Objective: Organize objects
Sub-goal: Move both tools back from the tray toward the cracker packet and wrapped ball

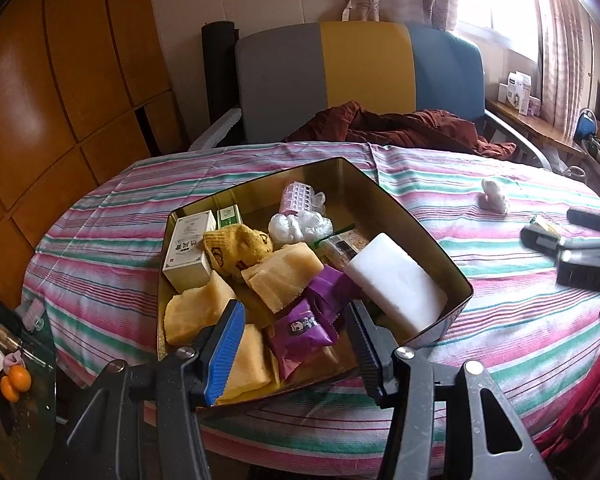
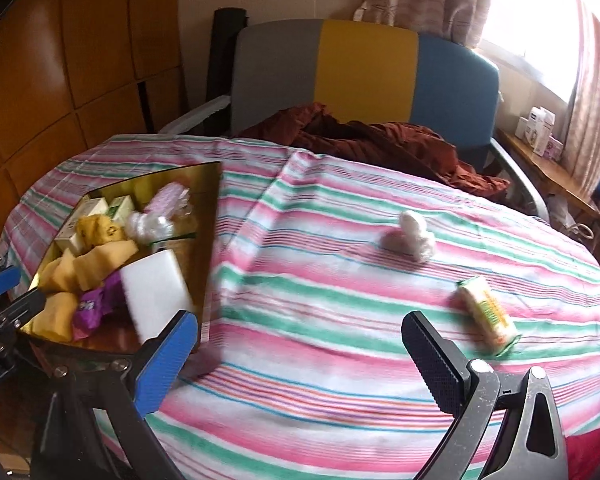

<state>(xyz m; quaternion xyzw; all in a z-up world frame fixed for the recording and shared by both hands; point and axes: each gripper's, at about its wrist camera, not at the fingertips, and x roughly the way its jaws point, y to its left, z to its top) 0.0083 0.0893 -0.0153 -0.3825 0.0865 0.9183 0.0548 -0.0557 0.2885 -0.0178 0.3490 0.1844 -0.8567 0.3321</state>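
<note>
A gold tin box [image 1: 432,236] sits on the striped tablecloth, holding a white sponge block [image 1: 396,286], yellow cloths [image 1: 284,276], purple packets [image 1: 304,326], small boxes [image 1: 188,252] and a white bag. My left gripper [image 1: 296,344] is open and empty, hovering over the box's near edge. My right gripper [image 2: 300,352] is open and empty above the cloth; it also shows at the right of the left wrist view [image 1: 572,240]. A green and yellow packet [image 2: 488,316] lies just beyond its right finger. A white crumpled wad [image 2: 416,236] lies farther back. The box [image 2: 212,216] is to its left.
A grey, yellow and blue chair [image 1: 364,76] with a rust-coloured cloth [image 1: 400,128] stands behind the table. Wooden panels [image 1: 60,100] fill the left. A shelf with boxes [image 2: 540,136] runs under the window at right. Oranges [image 1: 16,382] sit on a low glass surface at left.
</note>
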